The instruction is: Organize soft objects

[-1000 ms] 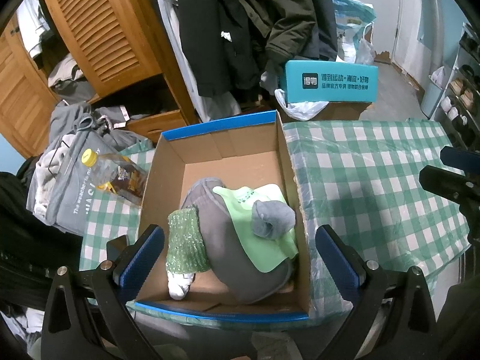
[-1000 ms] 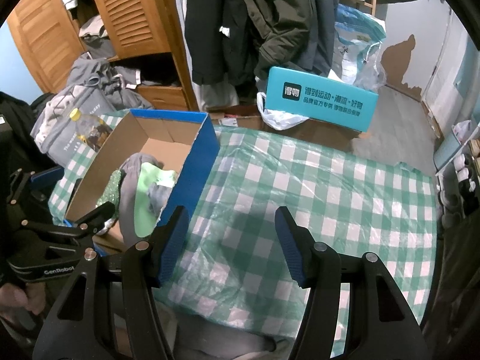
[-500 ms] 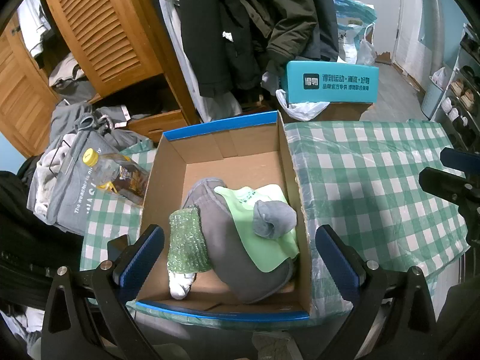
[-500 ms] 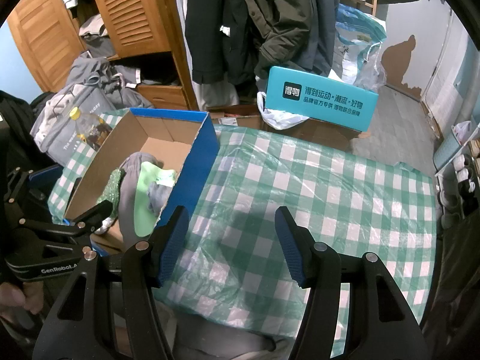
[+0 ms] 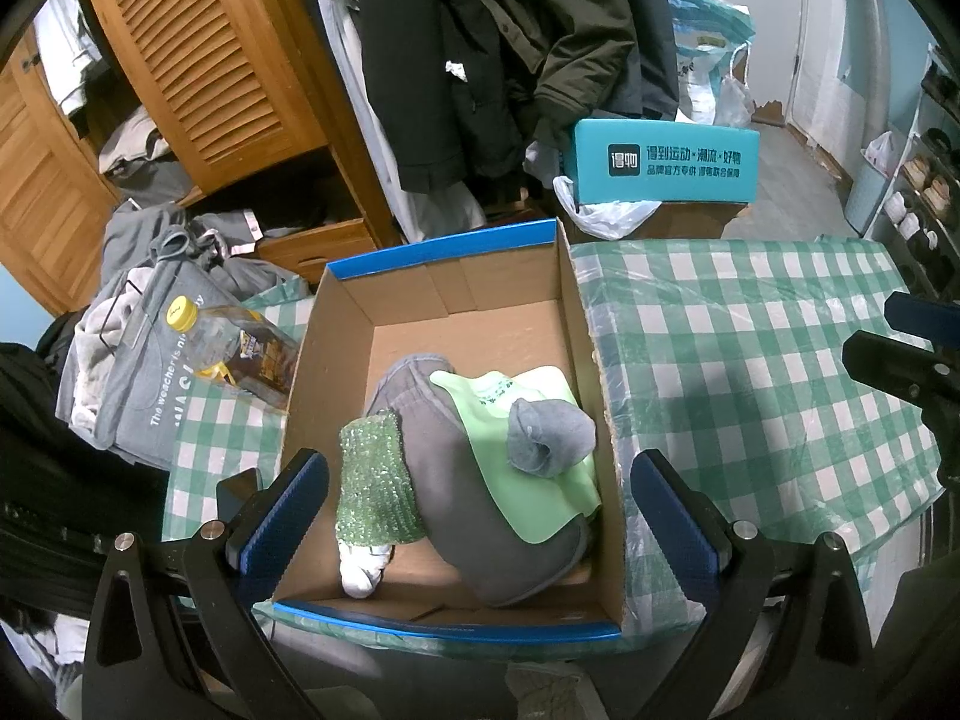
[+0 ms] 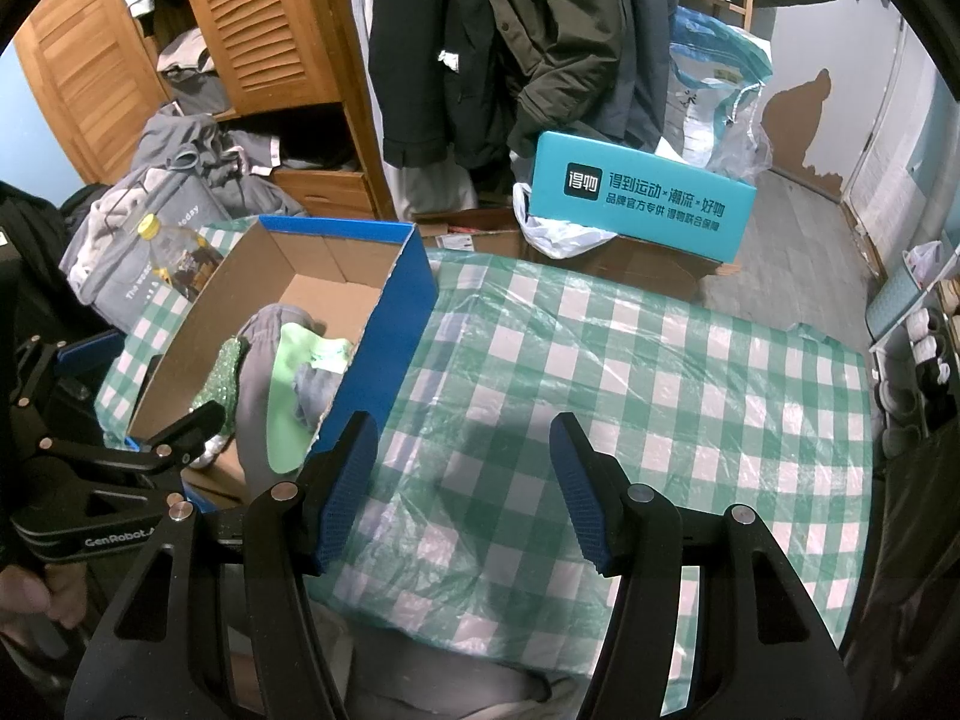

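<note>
An open cardboard box with blue outer walls stands on the left of the checked table. Inside it lie a grey garment, a light green cloth, a rolled grey sock on top, and a sparkly green sock with a white toe. My left gripper is open and empty, held above the box's near end. My right gripper is open and empty over the bare tablecloth, just right of the box.
A green-and-white checked tablecloth under clear plastic covers the table. A yellow-capped bottle lies left of the box by a grey bag. A teal box stands behind the table. Coats and a wooden wardrobe fill the background.
Almost nothing: both grippers stay open and nearly still, with a very slight camera drift. The items in the box have not moved.
</note>
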